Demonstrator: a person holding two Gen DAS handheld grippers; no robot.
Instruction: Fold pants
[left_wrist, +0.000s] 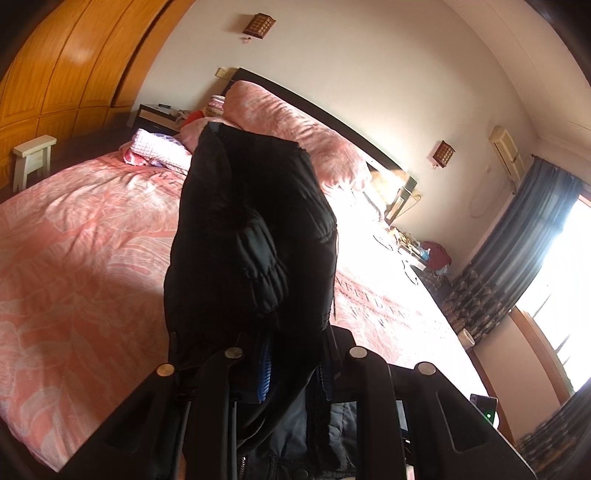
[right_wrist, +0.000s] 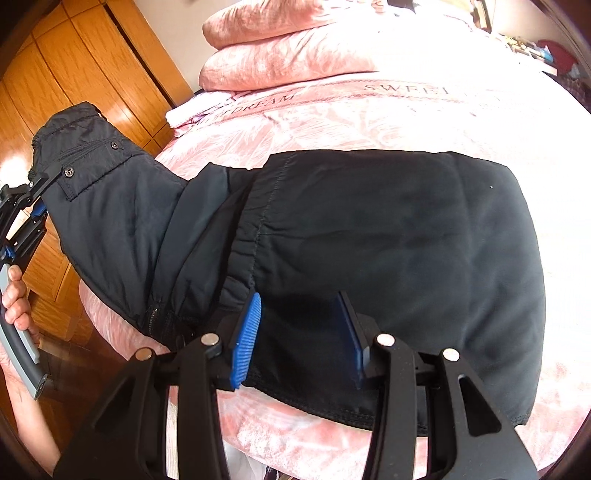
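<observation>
The black padded pants (right_wrist: 388, 240) lie across the pink bed (right_wrist: 332, 122), their near hem at the mattress edge. The waist end with a buttoned pocket (right_wrist: 92, 166) is raised off the bed at the left, and my left gripper (right_wrist: 46, 179) is shut on it. In the left wrist view that fabric (left_wrist: 255, 229) drapes over my left gripper (left_wrist: 295, 369) and hides its fingers, apart from one blue pad (left_wrist: 264, 373). My right gripper (right_wrist: 299, 341) hangs over the near edge of the pants. Its blue pads (right_wrist: 245, 343) stand apart, with flat fabric showing between them.
Pink pillows (right_wrist: 280, 48) are stacked at the head of the bed, with a folded pink cloth (left_wrist: 159, 147) beside them. A wooden wardrobe (right_wrist: 92, 74) stands at the left with a white stool (left_wrist: 33, 155) in front. The window and curtains (left_wrist: 517, 240) are at the right. A hand (right_wrist: 16, 299) holds the left gripper's handle.
</observation>
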